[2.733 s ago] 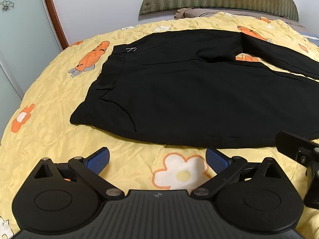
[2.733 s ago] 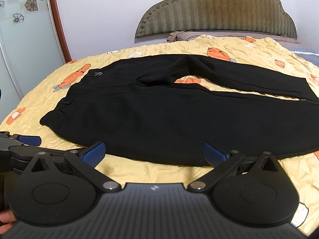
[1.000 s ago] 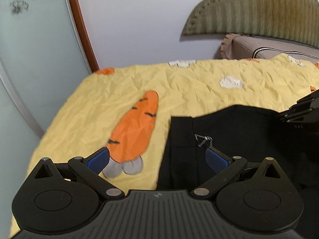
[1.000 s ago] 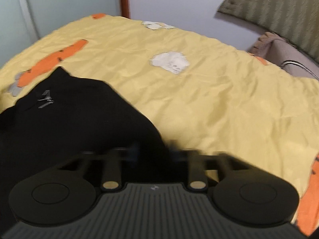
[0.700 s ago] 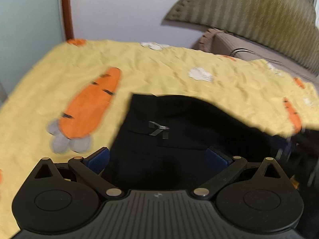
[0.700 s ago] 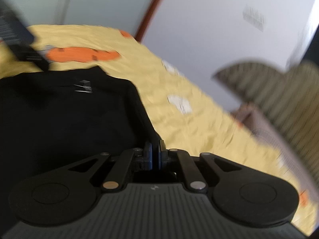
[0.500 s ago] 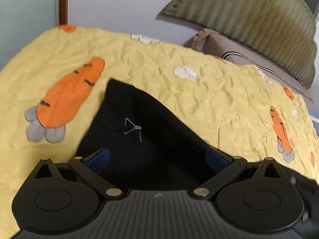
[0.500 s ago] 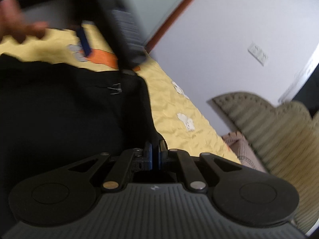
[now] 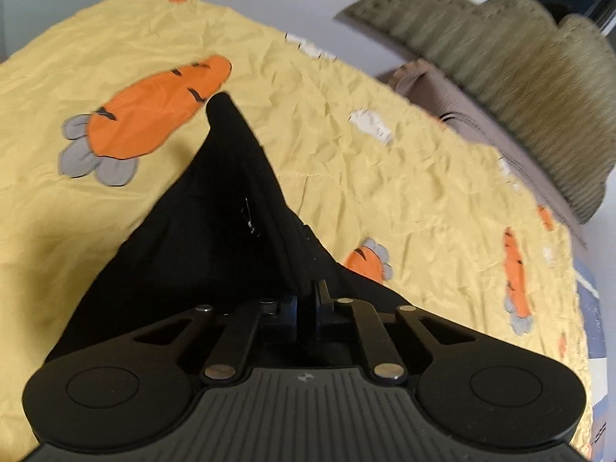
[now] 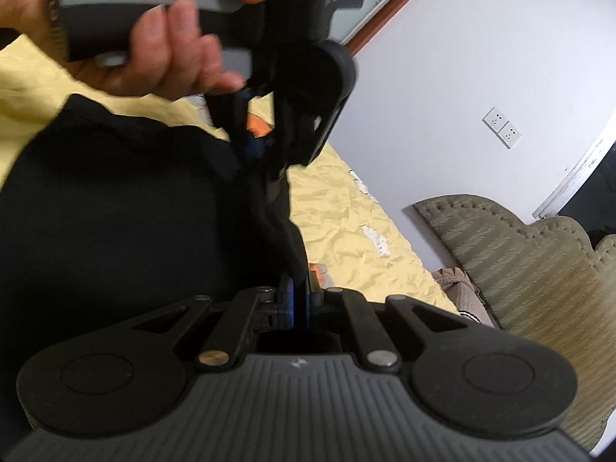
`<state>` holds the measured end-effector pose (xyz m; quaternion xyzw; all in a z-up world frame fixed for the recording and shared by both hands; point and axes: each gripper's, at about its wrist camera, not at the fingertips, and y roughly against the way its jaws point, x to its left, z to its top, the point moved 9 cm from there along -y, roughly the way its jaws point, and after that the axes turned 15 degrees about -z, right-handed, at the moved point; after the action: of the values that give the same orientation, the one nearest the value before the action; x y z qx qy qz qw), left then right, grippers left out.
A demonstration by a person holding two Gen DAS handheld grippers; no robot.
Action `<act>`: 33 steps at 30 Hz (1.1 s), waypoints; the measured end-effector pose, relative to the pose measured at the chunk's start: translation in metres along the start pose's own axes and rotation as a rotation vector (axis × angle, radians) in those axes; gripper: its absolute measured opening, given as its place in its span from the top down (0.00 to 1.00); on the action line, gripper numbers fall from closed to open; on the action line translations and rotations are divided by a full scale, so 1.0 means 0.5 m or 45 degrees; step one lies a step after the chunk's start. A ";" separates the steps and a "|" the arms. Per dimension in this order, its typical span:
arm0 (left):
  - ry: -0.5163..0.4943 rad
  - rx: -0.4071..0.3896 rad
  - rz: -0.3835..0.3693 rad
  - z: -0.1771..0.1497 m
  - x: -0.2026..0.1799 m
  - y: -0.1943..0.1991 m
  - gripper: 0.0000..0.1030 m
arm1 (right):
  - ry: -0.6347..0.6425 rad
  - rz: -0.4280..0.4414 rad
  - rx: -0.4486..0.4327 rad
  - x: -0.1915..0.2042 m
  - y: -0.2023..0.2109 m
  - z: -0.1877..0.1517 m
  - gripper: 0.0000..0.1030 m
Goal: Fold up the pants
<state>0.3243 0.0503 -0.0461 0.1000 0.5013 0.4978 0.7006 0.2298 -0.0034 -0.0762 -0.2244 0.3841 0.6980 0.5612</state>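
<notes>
The black pants (image 9: pixel 215 223) lie on the yellow carrot-print bedspread (image 9: pixel 404 177), their waist edge lifted into a peak. My left gripper (image 9: pixel 306 304) is shut on a fold of the pants' edge. My right gripper (image 10: pixel 300 300) is shut on the pants (image 10: pixel 115 211) a short way along the same edge. In the right wrist view the left gripper (image 10: pixel 265 146) shows just ahead, held by a hand (image 10: pixel 154 50), pinching the black cloth. The legs of the pants are out of view.
A green padded headboard (image 9: pixel 500 38) and a brown pillow (image 9: pixel 454 92) stand at the far side of the bed. A white wall with sockets (image 10: pixel 500 127) and a wood-framed glass panel (image 10: pixel 389 4) lie behind.
My left gripper has closed on the pants' edge; half a second ago it was open. Both grippers have lifted the edge, and the left gripper has come close in front of the right.
</notes>
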 end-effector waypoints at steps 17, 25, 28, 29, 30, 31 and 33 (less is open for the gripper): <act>0.124 -0.045 -0.006 -0.228 0.144 0.162 0.93 | 0.031 0.179 -0.005 0.144 0.183 -0.004 0.93; -0.009 -0.076 0.050 -0.247 0.145 0.199 0.90 | 0.002 0.192 0.070 0.180 0.169 -0.020 0.93; -0.026 -0.070 0.072 -0.256 0.145 0.213 0.90 | -0.023 0.181 0.066 0.183 0.179 -0.030 0.93; -0.032 -0.068 0.085 -0.259 0.144 0.218 0.90 | -0.040 0.182 0.064 0.183 0.188 -0.031 0.92; -0.044 -0.066 0.101 -0.261 0.143 0.221 0.90 | -0.056 0.184 0.065 0.181 0.192 -0.032 0.92; -0.058 -0.068 0.115 -0.263 0.140 0.225 0.90 | -0.060 0.182 0.062 0.185 0.207 -0.033 0.92; -0.108 -0.076 0.147 -0.266 0.129 0.233 0.90 | -0.031 0.168 0.049 0.192 0.213 -0.034 0.92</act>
<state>0.1482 0.1107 -0.0740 0.1289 0.4496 0.5475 0.6939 0.1002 0.0337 -0.1275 -0.1792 0.4046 0.7286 0.5228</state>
